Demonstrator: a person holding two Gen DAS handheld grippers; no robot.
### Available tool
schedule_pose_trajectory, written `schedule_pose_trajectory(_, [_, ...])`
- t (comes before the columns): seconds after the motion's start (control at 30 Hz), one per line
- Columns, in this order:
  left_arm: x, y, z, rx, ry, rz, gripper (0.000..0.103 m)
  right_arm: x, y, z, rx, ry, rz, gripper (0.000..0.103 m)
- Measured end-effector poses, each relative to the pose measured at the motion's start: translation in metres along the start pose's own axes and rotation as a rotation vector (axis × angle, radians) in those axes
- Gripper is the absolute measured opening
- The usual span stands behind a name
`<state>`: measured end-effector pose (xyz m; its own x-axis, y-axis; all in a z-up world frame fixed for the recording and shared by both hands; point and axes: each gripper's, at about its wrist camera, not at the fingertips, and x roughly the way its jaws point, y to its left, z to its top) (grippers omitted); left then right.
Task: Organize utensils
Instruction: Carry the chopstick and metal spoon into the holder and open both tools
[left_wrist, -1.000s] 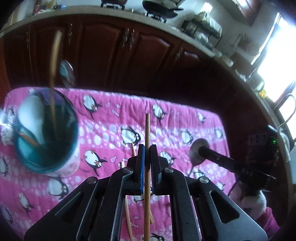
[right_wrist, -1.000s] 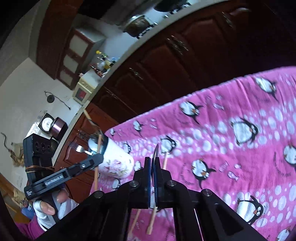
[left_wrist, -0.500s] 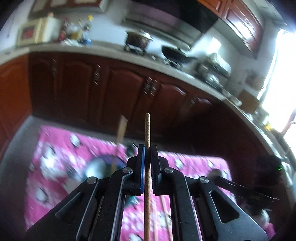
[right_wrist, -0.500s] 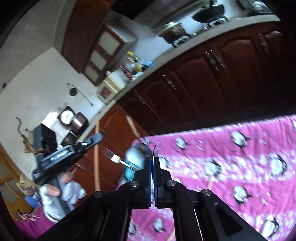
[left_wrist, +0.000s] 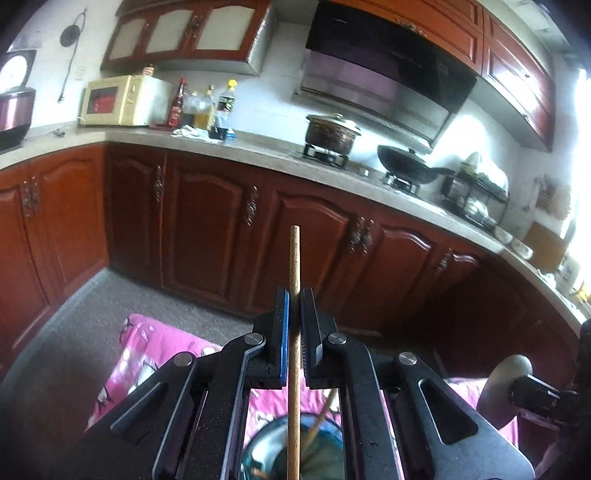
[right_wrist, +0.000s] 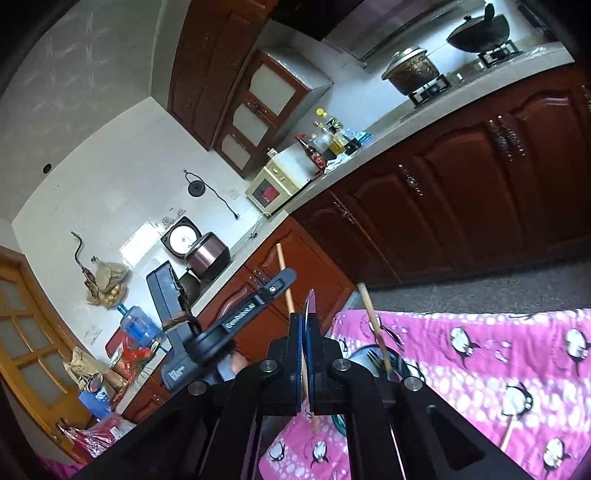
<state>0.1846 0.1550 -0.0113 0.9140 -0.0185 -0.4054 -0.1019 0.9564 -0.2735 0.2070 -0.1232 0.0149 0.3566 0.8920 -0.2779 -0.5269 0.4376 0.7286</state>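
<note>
My left gripper (left_wrist: 294, 299) is shut on a wooden chopstick (left_wrist: 294, 258) held upright, its lower end over the blue-rimmed cup (left_wrist: 325, 454) seen between the gripper arms. My right gripper (right_wrist: 306, 321) is shut on a thin metal utensil (right_wrist: 309, 304), seen edge-on, so I cannot tell its kind. In the right wrist view the left gripper (right_wrist: 273, 286) holds the chopstick (right_wrist: 283, 273) above the cup (right_wrist: 364, 356), which holds a fork (right_wrist: 373, 358) and a wooden utensil (right_wrist: 371, 314). Another chopstick (right_wrist: 509, 434) lies on the pink cloth.
The pink penguin cloth (right_wrist: 480, 369) covers the table. Dark wooden cabinets (left_wrist: 207, 221) and a counter with pots (left_wrist: 332, 133) stand beyond a strip of grey floor (left_wrist: 110, 295). The right gripper's handle shows in the left wrist view (left_wrist: 517, 387).
Both grippers have risen and tilted up, so the views now show the kitchen instead of the table. The chopstick went from near the cloth to upright over the cup.
</note>
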Motion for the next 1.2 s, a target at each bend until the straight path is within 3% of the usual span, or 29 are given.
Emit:
schedule_pose_trajectory(0.4, [0.012, 0.001, -0.033, 0.065, -0.138, 0.081, 0.004, 0.064, -0.018, -0.019, -0.030, 0.085, -0.023, 0.001])
schedule_pose_trajectory(0.7, [0.002, -0.002, -0.047, 0.110, -0.146, 0.085, 0.005, 0.071, -0.040, -0.041, -0.007, 0.138, -0.061, 0.001])
schedule_pose_trajectory(0.9, [-0.008, -0.006, -0.054, 0.085, -0.086, 0.027, 0.005, 0.067, -0.052, -0.052, 0.002, 0.168, -0.110, 0.001])
schedule_pose_trajectory(1.2, [-0.025, -0.015, -0.081, 0.093, -0.019, 0.013, 0.005, 0.066, -0.059, -0.065, 0.019, 0.219, -0.150, 0.001])
